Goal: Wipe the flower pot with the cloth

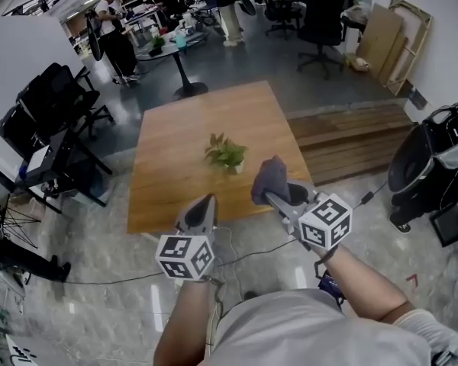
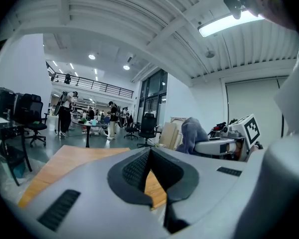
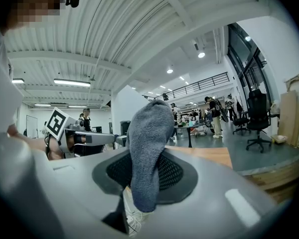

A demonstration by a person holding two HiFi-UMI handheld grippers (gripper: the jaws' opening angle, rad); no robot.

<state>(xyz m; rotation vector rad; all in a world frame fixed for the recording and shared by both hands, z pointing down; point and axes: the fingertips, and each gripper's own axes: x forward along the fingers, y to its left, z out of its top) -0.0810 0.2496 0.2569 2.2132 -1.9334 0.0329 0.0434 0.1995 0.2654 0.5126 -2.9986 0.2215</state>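
Cloth (image 3: pixel 148 148), grey terry, stands upright clamped in the right tool (image 1: pixel 269 197), its top rounded over. Left tool (image 2: pixel 149 167) closed, empty. Leafy flower pot (image 1: pixel 237 168) ahead on the wooden table (image 1: pixel 172 181).

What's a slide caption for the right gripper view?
Right gripper clamps a grey cloth upright between its jaws, left gripper alongside, wooden table ahead.

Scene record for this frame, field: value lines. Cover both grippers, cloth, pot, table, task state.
left gripper: shut, empty, apart from the pot
right gripper: shut on cloth
cloth: grey, standing up out of the right gripper
flower pot: white, leafy plant, upright on the table, untouched
table: wooden, square
task state: wiping not yet begun
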